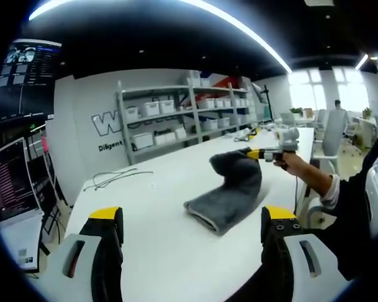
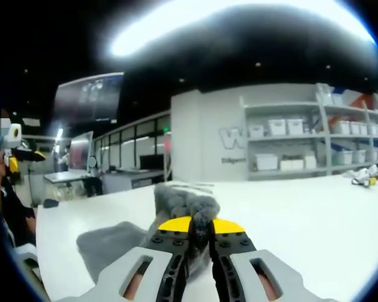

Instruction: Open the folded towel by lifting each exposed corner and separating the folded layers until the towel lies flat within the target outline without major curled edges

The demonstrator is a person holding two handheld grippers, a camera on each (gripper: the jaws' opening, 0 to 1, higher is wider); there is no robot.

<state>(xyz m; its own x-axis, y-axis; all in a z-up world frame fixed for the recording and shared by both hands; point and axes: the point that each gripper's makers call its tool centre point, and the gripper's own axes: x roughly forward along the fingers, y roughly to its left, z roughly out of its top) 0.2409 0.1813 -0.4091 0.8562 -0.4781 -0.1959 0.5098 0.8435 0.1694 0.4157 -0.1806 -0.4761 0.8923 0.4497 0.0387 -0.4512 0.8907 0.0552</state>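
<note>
The big white table (image 1: 151,207) holds the grey towel (image 1: 230,195), partly lifted. My right gripper (image 2: 200,228) is pinched tight on one corner, holding it up. My left gripper (image 1: 192,220) hangs wide apart, holding nothing. I should pull slowly and press the low edge down.

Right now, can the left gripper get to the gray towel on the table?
Probably yes. The left gripper is open and points at the towel, with bare white table between them. The right gripper lifts only the far corner.
</note>
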